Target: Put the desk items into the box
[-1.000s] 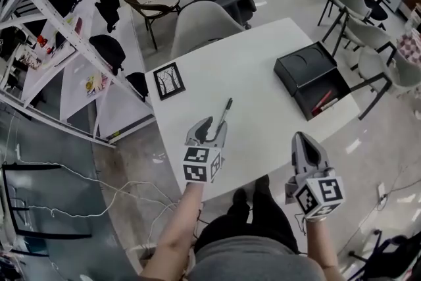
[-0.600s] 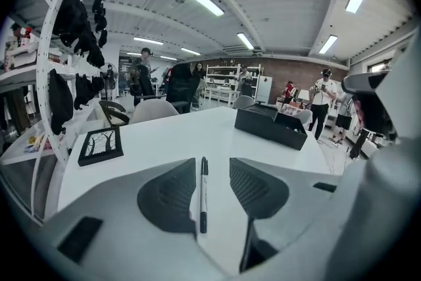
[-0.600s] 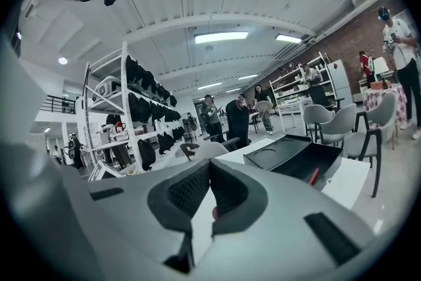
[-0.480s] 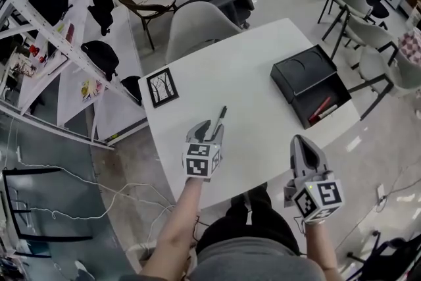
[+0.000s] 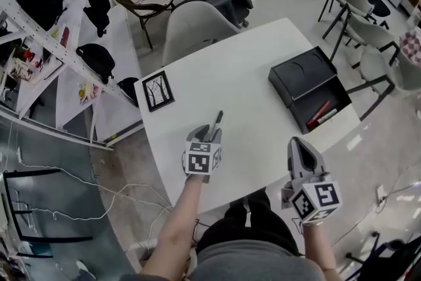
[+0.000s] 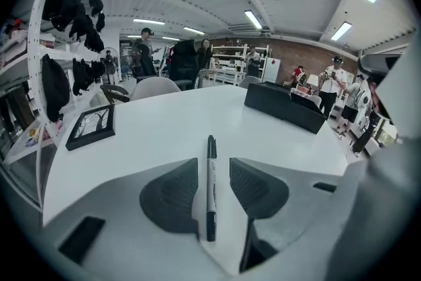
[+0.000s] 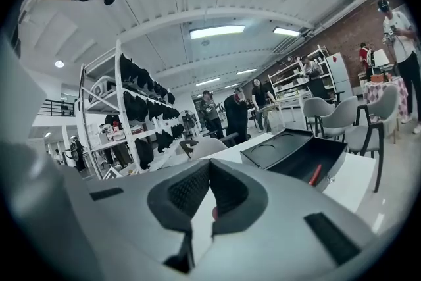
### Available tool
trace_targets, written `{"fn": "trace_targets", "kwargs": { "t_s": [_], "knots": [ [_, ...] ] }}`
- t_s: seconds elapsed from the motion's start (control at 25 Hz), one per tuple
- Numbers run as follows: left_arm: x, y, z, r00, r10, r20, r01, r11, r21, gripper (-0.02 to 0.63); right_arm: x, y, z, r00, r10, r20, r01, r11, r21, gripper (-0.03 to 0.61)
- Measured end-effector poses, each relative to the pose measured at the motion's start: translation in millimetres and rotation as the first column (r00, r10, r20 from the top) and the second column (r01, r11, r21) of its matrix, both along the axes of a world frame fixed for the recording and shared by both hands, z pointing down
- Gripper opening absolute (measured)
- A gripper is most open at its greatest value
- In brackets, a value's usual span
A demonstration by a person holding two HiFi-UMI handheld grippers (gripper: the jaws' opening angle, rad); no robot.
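A black-and-white marker pen (image 6: 211, 194) lies flat on the white table (image 5: 243, 76). My left gripper (image 6: 212, 162) is open and straddles the pen's rear half, with a gap on each side. The head view shows that left gripper (image 5: 209, 135) near the table's front edge, with the marker pen (image 5: 216, 120) poking out ahead of it. The black box (image 5: 309, 85) stands at the table's right end, and its open part holds a red pen (image 5: 320, 107) and a white one. My right gripper (image 5: 297, 147) hangs shut off the table's front right edge.
A black picture frame (image 5: 158, 90) lies at the table's left end; the left gripper view has the picture frame (image 6: 92, 127) at its left. Grey chairs (image 5: 197, 23) stand behind and to the right of the table. A rack of black bags (image 5: 59, 3) runs along the left.
My left gripper has slid forward along the table, so the marker pen now lies between its jaws instead of ahead of them. The right gripper has barely moved.
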State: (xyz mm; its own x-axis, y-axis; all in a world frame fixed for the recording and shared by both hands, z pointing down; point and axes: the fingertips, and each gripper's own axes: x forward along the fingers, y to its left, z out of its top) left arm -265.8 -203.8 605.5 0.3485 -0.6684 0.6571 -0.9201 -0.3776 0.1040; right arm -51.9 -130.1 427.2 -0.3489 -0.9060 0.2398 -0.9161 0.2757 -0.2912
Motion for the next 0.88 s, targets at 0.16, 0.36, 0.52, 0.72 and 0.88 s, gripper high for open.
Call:
{"fn": "trace_targets", "kwargs": {
  "t_s": [0.16,0.36,0.52,0.72,0.88],
  "knots": [
    [-1,-3,8,1.000,0.007,0.018,-0.007,0.999,-0.031,0.150,-2,-5,2,1.000,-0.006,0.005,0.006,1.000,-0.003,0.003],
    [-1,-3,14,0.998,0.022,0.057,-0.018,0.997,-0.068,0.147,-1,-8,5,1.000,-0.005,0.002,0.005,1.000,-0.014,0.003],
    [1,-1,18,0.998,0.019,0.061,-0.014,0.996,-0.089,0.127,0,-11,5,1.000,-0.002,0.002,0.002,1.000,-0.015,0.003],
    [0,-1,18,0.998,0.018,0.058,-0.013,0.996,-0.093,0.126,-1,-12,5,1.000,0.000,-0.001,0.000,1.000,-0.020,0.003],
    [-1,-1,17,0.998,0.017,0.053,-0.012,0.996,-0.092,0.117,-1,-11,6,1.000,0.002,-0.002,-0.002,1.000,-0.025,0.003]
  ]
}}
